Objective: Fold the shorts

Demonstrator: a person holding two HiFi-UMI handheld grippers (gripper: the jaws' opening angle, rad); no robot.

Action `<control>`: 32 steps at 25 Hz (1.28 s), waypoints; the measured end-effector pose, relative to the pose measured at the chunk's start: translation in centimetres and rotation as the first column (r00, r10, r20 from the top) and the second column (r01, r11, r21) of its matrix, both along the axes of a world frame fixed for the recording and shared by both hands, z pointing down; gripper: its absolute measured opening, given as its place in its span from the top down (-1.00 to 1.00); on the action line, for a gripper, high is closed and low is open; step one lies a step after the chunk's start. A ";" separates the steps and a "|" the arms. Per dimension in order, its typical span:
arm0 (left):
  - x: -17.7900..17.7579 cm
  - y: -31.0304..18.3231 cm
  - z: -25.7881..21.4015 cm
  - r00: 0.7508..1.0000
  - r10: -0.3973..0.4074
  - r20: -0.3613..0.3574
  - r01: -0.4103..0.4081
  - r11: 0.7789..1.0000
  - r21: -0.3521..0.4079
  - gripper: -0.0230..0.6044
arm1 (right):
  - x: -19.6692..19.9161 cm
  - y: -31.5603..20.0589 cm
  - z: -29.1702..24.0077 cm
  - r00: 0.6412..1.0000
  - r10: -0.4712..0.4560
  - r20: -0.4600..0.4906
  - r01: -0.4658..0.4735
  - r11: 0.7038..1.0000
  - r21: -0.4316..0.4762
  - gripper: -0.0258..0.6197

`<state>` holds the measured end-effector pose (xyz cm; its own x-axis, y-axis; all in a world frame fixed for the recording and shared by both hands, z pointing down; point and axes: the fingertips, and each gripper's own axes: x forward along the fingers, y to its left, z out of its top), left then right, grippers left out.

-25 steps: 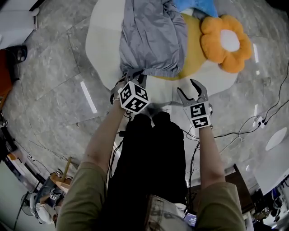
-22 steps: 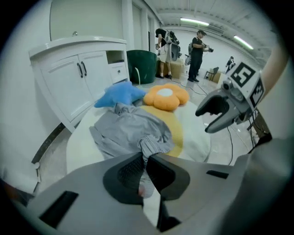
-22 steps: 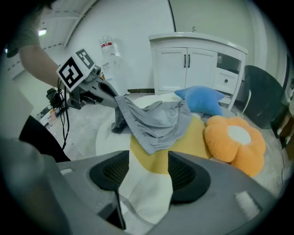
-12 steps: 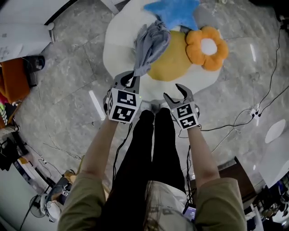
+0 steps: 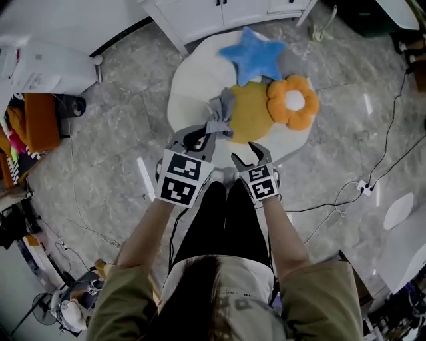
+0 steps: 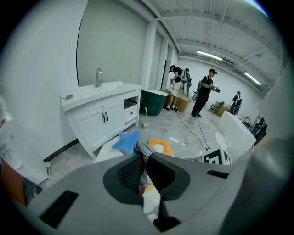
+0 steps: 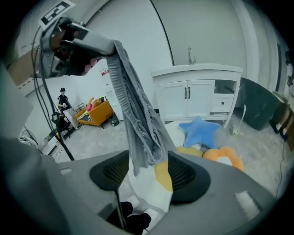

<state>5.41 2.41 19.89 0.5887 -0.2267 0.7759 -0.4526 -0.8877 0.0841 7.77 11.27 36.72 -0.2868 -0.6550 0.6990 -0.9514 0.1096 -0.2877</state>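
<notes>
The grey shorts [image 5: 220, 114] hang bunched in a narrow strip from my left gripper [image 5: 201, 133], which is shut on their top edge, high above the white round mat [image 5: 190, 86]. In the left gripper view the cloth [image 6: 143, 150] is pinched between the dark pads of that gripper [image 6: 143, 161]. My right gripper [image 5: 248, 151] is open beside it to the right and holds nothing. In the right gripper view the shorts [image 7: 138, 119] dangle from the left gripper [image 7: 73, 43], and their lower end hangs ahead of the right gripper's [image 7: 149, 172] open jaws without being pressed.
On the mat lie a yellow cushion [image 5: 249, 116], an orange flower cushion [image 5: 293, 101] and a blue star cushion [image 5: 253, 54]. A white sink cabinet [image 5: 213, 16] stands behind it. Cables [image 5: 333, 200] run over the marble floor. Several people stand far off [image 6: 204, 94].
Both grippers have risen a long way. The shorts have come up off the mat with the left gripper and now hang free in a bunch; the right gripper stays open.
</notes>
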 end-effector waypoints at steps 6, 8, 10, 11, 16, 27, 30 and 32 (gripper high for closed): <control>-0.4 2.7 -4.4 0.998 0.045 -0.033 -0.044 0.999 0.032 0.85 | 3.7 -0.5 -2.5 0.996 0.084 0.004 -0.085 0.996 0.042 0.13; -0.7 3.4 -5.7 0.998 0.029 -0.061 -0.028 0.999 0.017 0.85 | 4.3 -0.5 -2.1 0.999 0.038 0.001 -0.038 0.999 0.018 0.13; -1.0 3.8 -7.0 0.996 -0.002 -0.094 0.002 1.000 0.003 0.85 | 3.0 -0.4 -1.2 0.997 -0.066 0.040 0.067 0.997 -0.033 0.13; -1.0 4.0 -7.6 0.994 -0.017 -0.109 0.017 1.000 -0.001 0.85 | 1.8 -0.2 -0.7 0.990 -0.127 0.061 0.131 0.990 -0.055 0.13; -1.4 5.1 -9.4 0.988 -0.049 -0.146 0.047 0.999 -0.017 0.85 | -1.9 0.3 1.7 0.959 -0.281 0.026 0.283 0.953 -0.108 0.13; -5.7 2.4 -10.9 0.934 -0.303 -0.191 0.302 0.953 -0.033 0.85 | -2.2 -0.1 2.6 0.978 -0.209 -0.027 0.200 0.961 -0.190 0.61; -7.7 1.4 -10.1 0.911 -0.377 -0.165 0.380 0.925 -0.019 0.85 | -0.5 -0.5 1.9 0.972 -0.222 -0.073 0.206 0.962 -0.177 0.66; -9.4 0.5 -9.1 0.892 -0.429 -0.140 0.432 0.902 -0.011 0.85 | 0.8 -0.8 1.1 0.966 -0.241 -0.097 0.224 0.961 -0.165 0.85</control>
<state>-4.02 2.88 10.82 0.5291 -0.4960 0.6885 -0.7762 -0.6107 0.1566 8.55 10.45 37.84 -0.3309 -0.4640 0.8217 -0.9323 0.2956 -0.2085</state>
